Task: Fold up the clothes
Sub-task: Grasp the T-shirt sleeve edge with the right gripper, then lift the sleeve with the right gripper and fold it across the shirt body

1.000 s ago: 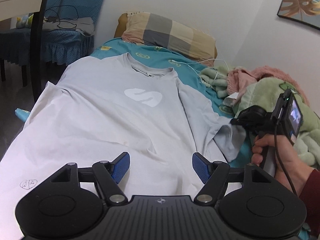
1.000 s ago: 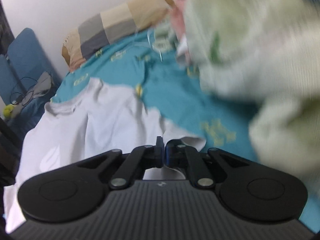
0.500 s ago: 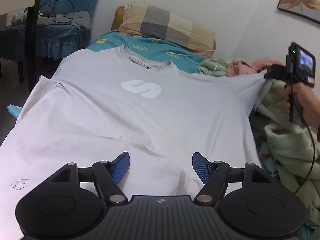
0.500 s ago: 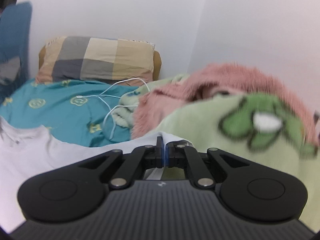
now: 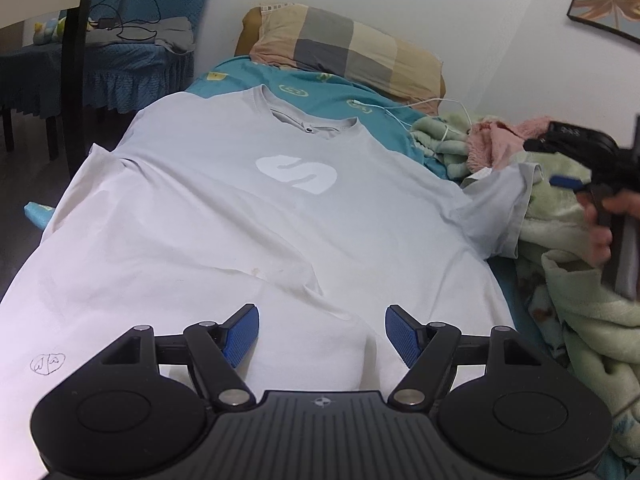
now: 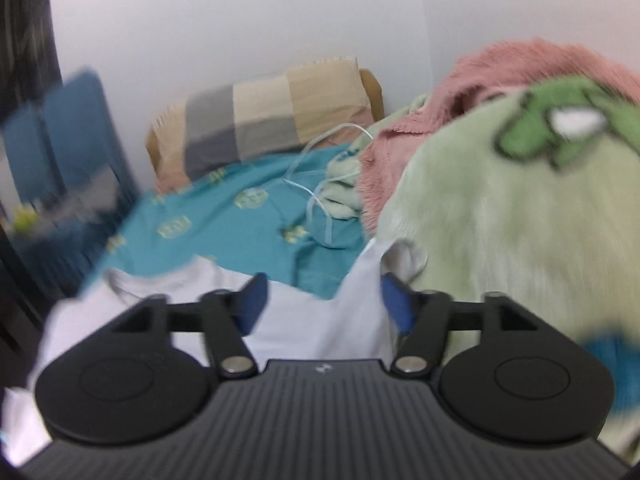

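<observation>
A pale grey T-shirt [image 5: 240,208] with a white logo lies face up and spread over the teal bed sheet [image 5: 320,88]. My left gripper [image 5: 322,334] hovers open over the shirt's lower part, with nothing between its blue pads. At the right, a hand holds my right gripper [image 5: 560,168] just beyond the shirt's right sleeve [image 5: 496,208], which rests against the green blanket. In the blurred right wrist view, the right gripper [image 6: 322,300] has its jaws opening. The sleeve [image 6: 360,280] lies loose between and below them, and the pads do not press it.
A checked pillow [image 5: 344,52] sits at the head of the bed, with a white cable [image 5: 420,108] beside it. Green [image 5: 580,320] and pink [image 5: 500,136] blankets are heaped along the right side. A blue-covered chair [image 5: 120,48] and a dark post [image 5: 76,60] stand to the left.
The right gripper pulled the sleeve out sideways towards the blankets, then rose and opened, letting the sleeve drop there. The shirt's right side now lies flatter. The left gripper stayed put.
</observation>
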